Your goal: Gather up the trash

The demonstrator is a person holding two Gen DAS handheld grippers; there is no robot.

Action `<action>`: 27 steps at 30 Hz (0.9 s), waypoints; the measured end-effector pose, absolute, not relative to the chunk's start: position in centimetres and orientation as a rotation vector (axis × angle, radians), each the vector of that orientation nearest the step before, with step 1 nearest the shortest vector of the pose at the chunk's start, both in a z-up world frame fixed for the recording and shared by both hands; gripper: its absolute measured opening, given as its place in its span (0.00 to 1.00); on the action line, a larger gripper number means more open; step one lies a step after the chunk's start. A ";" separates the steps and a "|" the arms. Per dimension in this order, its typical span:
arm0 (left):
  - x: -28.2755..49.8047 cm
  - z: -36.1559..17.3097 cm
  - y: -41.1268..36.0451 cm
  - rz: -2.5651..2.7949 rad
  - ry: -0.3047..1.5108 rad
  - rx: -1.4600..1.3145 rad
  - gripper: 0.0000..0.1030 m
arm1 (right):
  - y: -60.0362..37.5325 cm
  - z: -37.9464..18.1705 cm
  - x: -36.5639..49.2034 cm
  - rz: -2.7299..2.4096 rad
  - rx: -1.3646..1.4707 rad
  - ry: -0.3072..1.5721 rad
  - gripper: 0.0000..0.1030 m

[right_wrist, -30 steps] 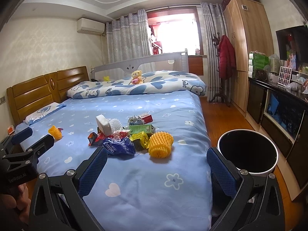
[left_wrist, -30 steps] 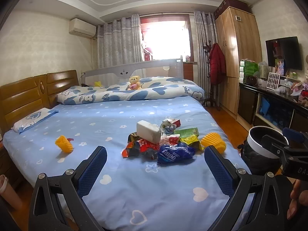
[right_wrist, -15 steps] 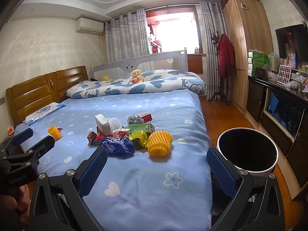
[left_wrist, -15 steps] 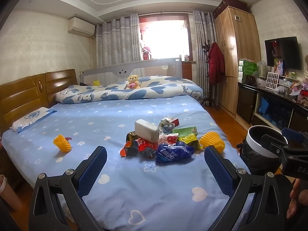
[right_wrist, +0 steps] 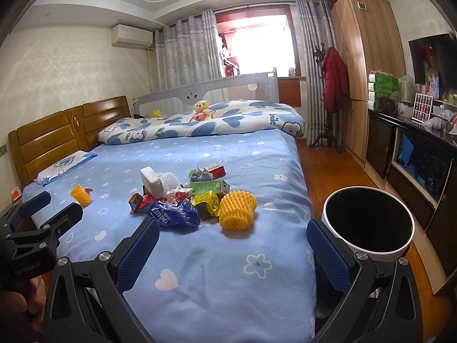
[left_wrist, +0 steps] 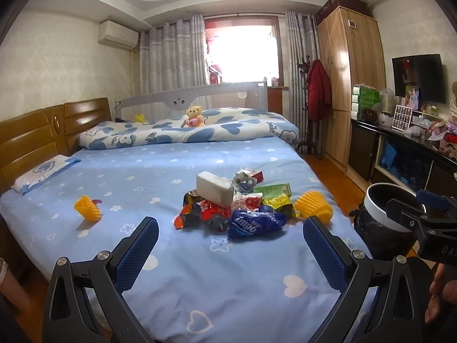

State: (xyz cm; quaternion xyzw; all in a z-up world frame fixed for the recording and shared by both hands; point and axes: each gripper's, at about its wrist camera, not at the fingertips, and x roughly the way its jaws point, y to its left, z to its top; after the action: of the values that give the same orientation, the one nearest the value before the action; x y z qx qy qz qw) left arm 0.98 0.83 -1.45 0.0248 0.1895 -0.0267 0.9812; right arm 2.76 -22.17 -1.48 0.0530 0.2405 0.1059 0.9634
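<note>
The bed (right_wrist: 228,271) carries a trash pile (left_wrist: 237,208) mid-sheet — wrappers overlap, so lower pieces are hidden. The bin (right_wrist: 368,223) stands on the floor beside it, its base cut off. Left gripper (left_wrist: 230,248) and right gripper (right_wrist: 232,253) both gape wide, empty. A yellow foam net (left_wrist: 87,211) lies apart, something reddish, perhaps a wrapper, behind it.

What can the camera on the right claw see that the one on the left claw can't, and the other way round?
Only the right view looks down into the dark inside of the trash bin beside the bed, and it shows the white foam net behind the white block.

Only the left view shows the right claw from the side, in front of the bin.

Both show the blue bedsheet, the trash pile with its blue wrapper, two yellow foam nets, and the teddy bear. Both claws are open and empty.
</note>
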 end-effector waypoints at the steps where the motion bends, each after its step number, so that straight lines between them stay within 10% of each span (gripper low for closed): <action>1: 1.1 -1.4 0.9 -0.059 0.386 0.047 0.99 | -22.2 -1.6 3.0 0.214 0.108 0.493 1.00; 27: 14.4 -3.5 1.9 -0.240 0.668 0.114 0.98 | -22.5 -5.7 12.6 0.219 0.171 0.749 0.97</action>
State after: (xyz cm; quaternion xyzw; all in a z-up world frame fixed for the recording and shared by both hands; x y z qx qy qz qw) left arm 14.41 1.91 -3.54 0.0556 0.3268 -0.1175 0.9361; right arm 12.57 -22.46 -5.73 0.0833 0.3644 0.1068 0.9213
